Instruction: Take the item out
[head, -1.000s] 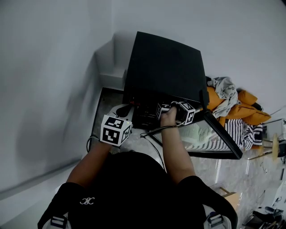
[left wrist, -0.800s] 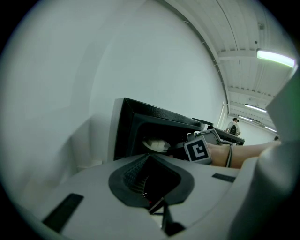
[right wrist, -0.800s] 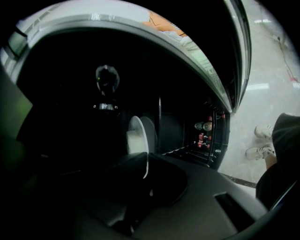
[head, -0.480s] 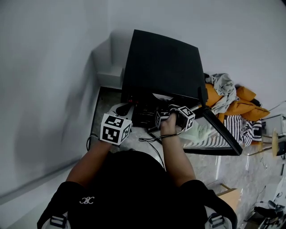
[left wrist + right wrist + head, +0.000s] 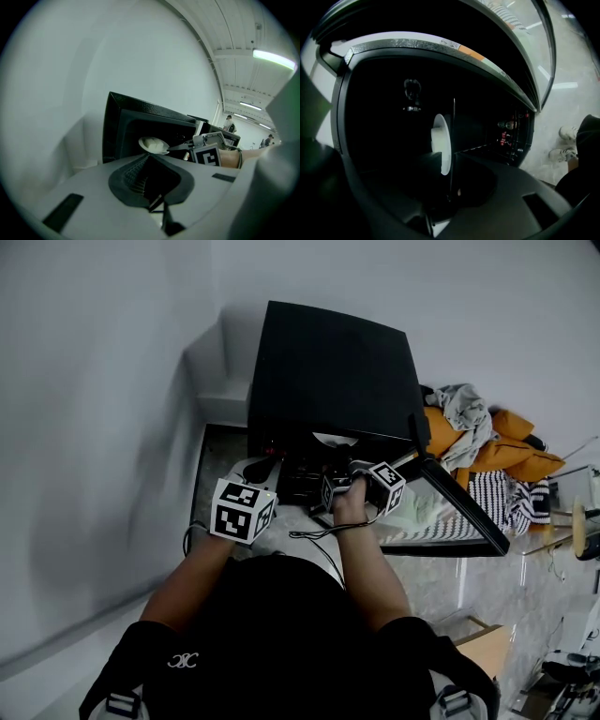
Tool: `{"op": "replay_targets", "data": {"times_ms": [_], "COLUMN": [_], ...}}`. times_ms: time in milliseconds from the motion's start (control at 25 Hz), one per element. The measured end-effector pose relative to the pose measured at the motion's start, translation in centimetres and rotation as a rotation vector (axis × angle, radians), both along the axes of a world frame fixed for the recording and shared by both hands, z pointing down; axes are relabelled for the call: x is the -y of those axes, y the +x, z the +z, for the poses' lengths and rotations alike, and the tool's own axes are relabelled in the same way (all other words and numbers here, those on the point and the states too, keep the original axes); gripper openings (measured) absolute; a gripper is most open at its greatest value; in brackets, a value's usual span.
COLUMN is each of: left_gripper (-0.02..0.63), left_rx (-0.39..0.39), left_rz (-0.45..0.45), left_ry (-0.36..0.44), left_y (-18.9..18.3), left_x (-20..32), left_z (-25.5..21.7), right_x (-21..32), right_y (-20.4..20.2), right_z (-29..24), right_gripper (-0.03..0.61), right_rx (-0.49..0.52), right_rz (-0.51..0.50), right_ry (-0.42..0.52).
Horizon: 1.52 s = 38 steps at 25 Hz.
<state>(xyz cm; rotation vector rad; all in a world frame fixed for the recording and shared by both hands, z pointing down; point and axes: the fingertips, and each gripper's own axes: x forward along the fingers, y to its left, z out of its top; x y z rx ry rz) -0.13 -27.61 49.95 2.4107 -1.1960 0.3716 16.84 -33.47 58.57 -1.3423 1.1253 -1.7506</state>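
A black microwave stands with its glass door swung open to the right. A white plate shows in its mouth. My right gripper reaches into the opening. Its jaws are opening, with the plate's rim edge-on between them. From the left gripper view the plate lies flat at the opening, with the right gripper's fingers at its rim. My left gripper hangs back in front of the microwave's left side, with its jaws together and nothing in them.
A heap of orange, grey and striped clothes lies to the right behind the door. A thin cable runs across the marble counter below the right gripper. A white wall closes the left side. People stand far off.
My right gripper has edged up to the microwave's mouth, and the white plate has come into view there. The left gripper has stayed in place.
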Motion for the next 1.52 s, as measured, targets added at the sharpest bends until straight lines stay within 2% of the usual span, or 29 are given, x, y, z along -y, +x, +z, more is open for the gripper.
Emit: {"op": "replay_targets", "data": {"times_ms": [320,400,440,720,880,1520], "left_gripper": [-0.002,-0.002,-0.002,-0.002,-0.002,-0.002], "left_rx": [0.005,0.005,0.005,0.007,0.010,-0.003], "left_rz": [-0.013,-0.022,-0.026,-0.030,-0.024,-0.004], "left_ry": [-0.006,-0.007,-0.009,-0.017,-0.015,0.001], "left_y": [-0.6,-0.9,-1.0,-1.5,-1.2,-0.4], "left_x": [-0.1,-0.1,-0.1,-0.1,-0.1,0.0], "left_z": [0.2,0.2,0.3,0.6,0.6,0.4], "right_x": [1.3,1.3,1.3,1.4,1.1,-3.0], "right_y": [-0.4,-0.5,-0.5,-0.8,-0.8,0.2], "right_z": [0.7,0.8,0.9,-0.2,-0.9,-1.9], "right_gripper": [0.084,0.029,0.028,0.018,0.017,0.018], "right_rx": [0.019,0.010,0.010,0.053,0.045,0.027], "right_rz": [0.002,0.001,0.000,-0.009,-0.038,-0.067], "right_ry": [-0.051,-0.060,-0.056,0.056,0.102,0.205]}}
